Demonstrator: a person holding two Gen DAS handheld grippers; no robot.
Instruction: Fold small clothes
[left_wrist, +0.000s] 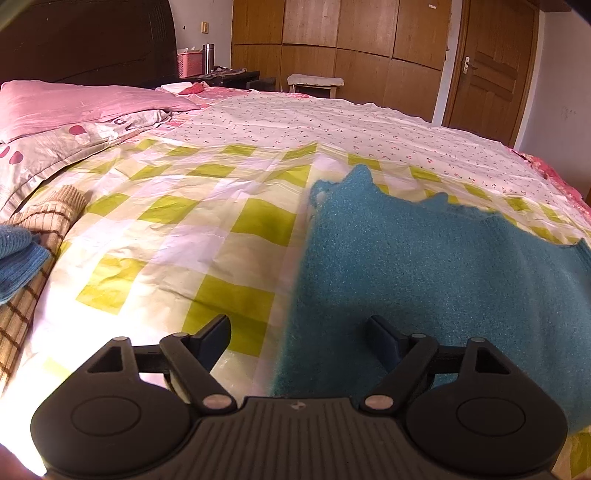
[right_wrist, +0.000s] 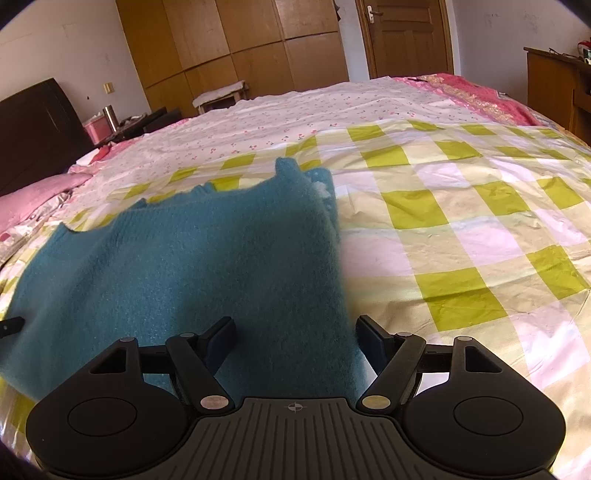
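A teal knitted garment (left_wrist: 424, 273) lies flat on the green-and-white checked sheet (left_wrist: 166, 236) on the bed. In the left wrist view my left gripper (left_wrist: 299, 332) is open, straddling the garment's near left edge. The garment also shows in the right wrist view (right_wrist: 184, 266), where my right gripper (right_wrist: 295, 328) is open over its near right edge, one finger on the knit and the other beside it. A dark tip at the far left of the right wrist view (right_wrist: 11, 325) looks like the left gripper.
A stack of folded clothes, blue (left_wrist: 18, 254) on brown checked (left_wrist: 33, 295), lies at the left. Pink pillows (left_wrist: 74, 107) sit by the dark headboard. A floral sheet (right_wrist: 295, 122) covers the far bed. Wardrobes (left_wrist: 332, 37) and a door (left_wrist: 491, 62) stand behind.
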